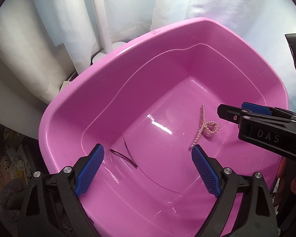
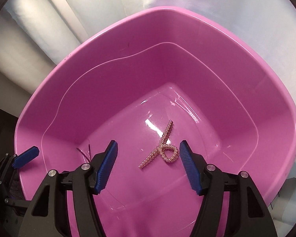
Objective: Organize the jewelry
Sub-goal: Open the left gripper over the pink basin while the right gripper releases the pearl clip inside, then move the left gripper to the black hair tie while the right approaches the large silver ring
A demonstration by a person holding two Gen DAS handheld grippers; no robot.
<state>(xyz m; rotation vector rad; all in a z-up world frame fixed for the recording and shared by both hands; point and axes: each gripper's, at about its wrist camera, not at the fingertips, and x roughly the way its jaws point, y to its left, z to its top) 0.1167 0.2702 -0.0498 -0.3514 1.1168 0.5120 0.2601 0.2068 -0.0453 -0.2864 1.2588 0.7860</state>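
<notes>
A pale pink bead necklace (image 1: 204, 125) lies looped and crossed on the floor of a pink plastic tub (image 1: 92, 90). In the right wrist view the necklace (image 2: 163, 148) lies just ahead of my right gripper (image 2: 148, 145), which is open and empty above the tub (image 2: 88, 63). My left gripper (image 1: 148, 148) is open and empty over the tub's near side, with the necklace's lower end close to its right fingertip (image 1: 196, 150). The right gripper (image 1: 227, 111) shows at the right of the left wrist view. A left fingertip (image 2: 29, 152) shows at the left of the right wrist view.
White cloth (image 2: 227, 0) covers the surface behind and around the tub. A white pole (image 1: 102, 19) stands behind it. Dark cracks (image 1: 126, 154) mark the tub floor near the left gripper. Cluttered items (image 1: 11, 158) lie at the lower left.
</notes>
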